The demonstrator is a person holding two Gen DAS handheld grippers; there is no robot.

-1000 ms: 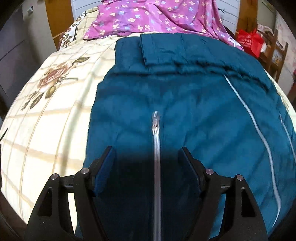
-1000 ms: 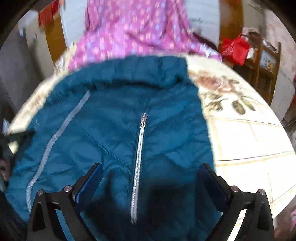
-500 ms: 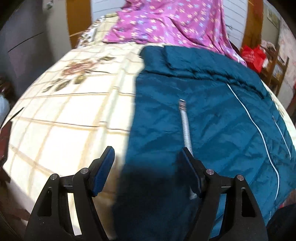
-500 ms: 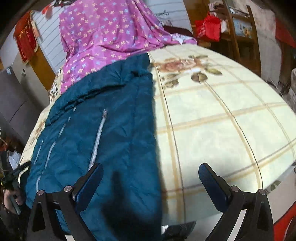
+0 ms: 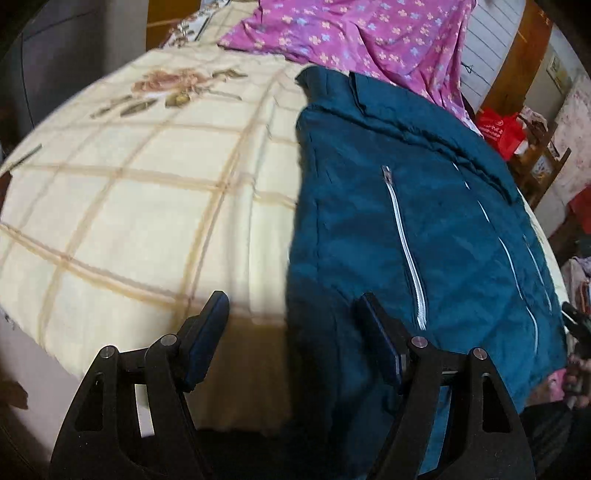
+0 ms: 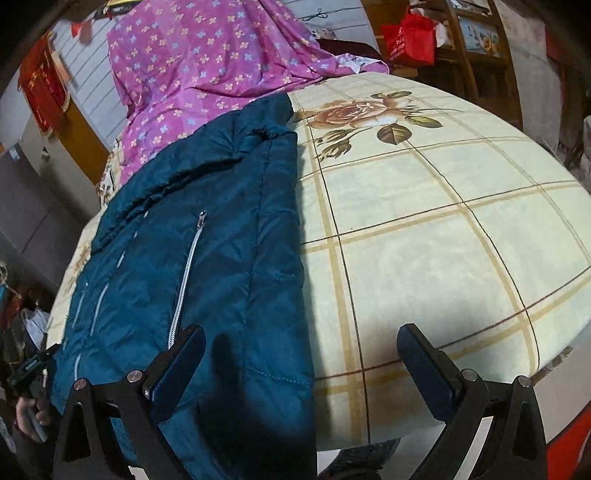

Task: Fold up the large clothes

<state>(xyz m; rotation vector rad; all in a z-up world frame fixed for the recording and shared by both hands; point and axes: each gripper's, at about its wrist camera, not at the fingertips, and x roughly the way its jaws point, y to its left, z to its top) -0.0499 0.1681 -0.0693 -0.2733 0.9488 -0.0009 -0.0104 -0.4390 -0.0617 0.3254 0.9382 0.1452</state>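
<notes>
A large teal padded jacket (image 5: 424,229) with silver zippers lies flat on the bed, its hem hanging over the near edge. My left gripper (image 5: 291,317) is open and empty, straddling the jacket's left edge near the hem. In the right wrist view the jacket (image 6: 207,258) fills the left half, and my right gripper (image 6: 301,354) is open and empty over its right edge near the hem. The left gripper and the hand holding it show at the far left of that view (image 6: 29,373).
The bed has a cream checked sheet with rose prints (image 5: 122,206) (image 6: 424,221). A pink floral cloth (image 5: 351,33) (image 6: 195,62) lies heaped at the far end. A red bag (image 6: 410,37) and wooden shelves stand beyond the bed.
Both grippers have drawn apart, the left going left and the right going right, from over the jacket's middle to its two side edges. Both stay open.
</notes>
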